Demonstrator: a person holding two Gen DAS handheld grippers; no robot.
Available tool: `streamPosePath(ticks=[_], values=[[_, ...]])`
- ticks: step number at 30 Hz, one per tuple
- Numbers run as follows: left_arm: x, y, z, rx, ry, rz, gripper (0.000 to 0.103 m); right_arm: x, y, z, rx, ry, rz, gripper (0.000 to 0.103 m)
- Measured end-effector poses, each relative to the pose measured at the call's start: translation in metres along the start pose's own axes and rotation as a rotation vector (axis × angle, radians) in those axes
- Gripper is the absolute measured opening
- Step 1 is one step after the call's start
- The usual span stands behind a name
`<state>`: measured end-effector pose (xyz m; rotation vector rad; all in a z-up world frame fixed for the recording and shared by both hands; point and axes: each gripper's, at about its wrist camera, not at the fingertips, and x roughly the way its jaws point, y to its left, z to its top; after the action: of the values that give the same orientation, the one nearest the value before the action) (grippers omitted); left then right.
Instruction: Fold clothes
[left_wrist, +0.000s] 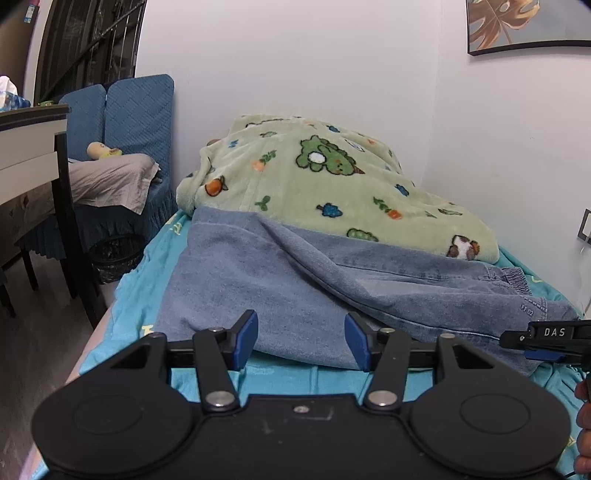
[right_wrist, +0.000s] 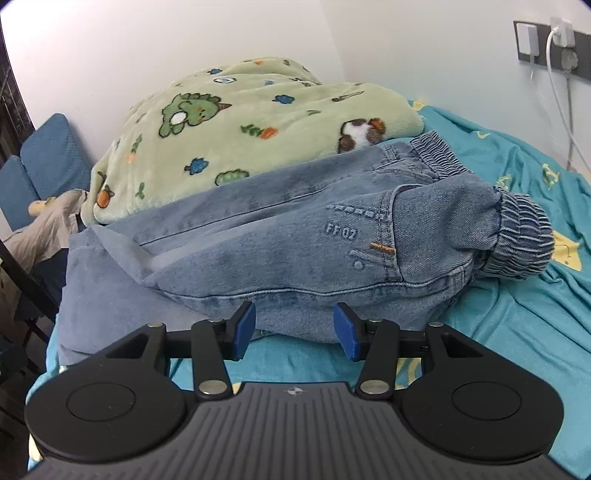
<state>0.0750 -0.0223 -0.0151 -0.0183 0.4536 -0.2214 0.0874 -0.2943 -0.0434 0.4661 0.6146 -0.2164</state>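
A pair of blue jeans (left_wrist: 295, 280) (right_wrist: 295, 251) lies folded lengthwise across the teal bedsheet (left_wrist: 288, 380) (right_wrist: 517, 314), its elastic waistband (right_wrist: 517, 229) at the right. My left gripper (left_wrist: 301, 339) stands open just before the leg end of the jeans, nothing between its blue pads. My right gripper (right_wrist: 293, 330) is open too, facing the near seam under the hip pocket. In the left wrist view the right gripper's tip (left_wrist: 546, 338) shows at the right edge, close to the jeans' waist corner.
A green plush blanket (left_wrist: 317, 184) (right_wrist: 236, 140) with dinosaur prints is heaped behind the jeans against the white wall. Left of the bed stand a blue chair (left_wrist: 122, 122) with grey cloth and a table (left_wrist: 33, 147). A wall socket with cables (right_wrist: 554, 44) is at right.
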Motion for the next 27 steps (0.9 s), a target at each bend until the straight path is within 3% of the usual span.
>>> streamPosePath(ticks=[7, 9, 10, 11, 17, 23, 27], values=[[-0.007, 0.013, 0.001, -0.035, -0.014, 0.01, 0.049, -0.007, 0.019, 0.01, 0.05, 0.04, 0.018, 0.051], [-0.009, 0.016, 0.002, -0.047, -0.016, 0.004, 0.049, -0.01, 0.019, 0.015, 0.08, 0.039, 0.016, 0.055], [-0.01, 0.018, 0.002, -0.053, -0.013, -0.004, 0.049, -0.011, 0.016, 0.019, 0.105, 0.031, 0.009, 0.065], [-0.01, 0.019, 0.001, -0.059, -0.009, -0.012, 0.049, -0.01, 0.008, 0.021, 0.152, 0.028, -0.005, 0.072], [-0.007, 0.023, 0.0, -0.085, 0.001, -0.029, 0.05, 0.006, -0.072, 0.015, 0.568, 0.054, -0.053, 0.073], [-0.003, 0.031, -0.002, -0.185, 0.002, -0.036, 0.05, 0.005, -0.13, -0.003, 0.836, -0.026, 0.011, 0.078], [0.004, 0.025, -0.005, -0.167, 0.007, -0.013, 0.05, 0.015, -0.15, -0.003, 0.934, -0.02, -0.001, 0.078]])
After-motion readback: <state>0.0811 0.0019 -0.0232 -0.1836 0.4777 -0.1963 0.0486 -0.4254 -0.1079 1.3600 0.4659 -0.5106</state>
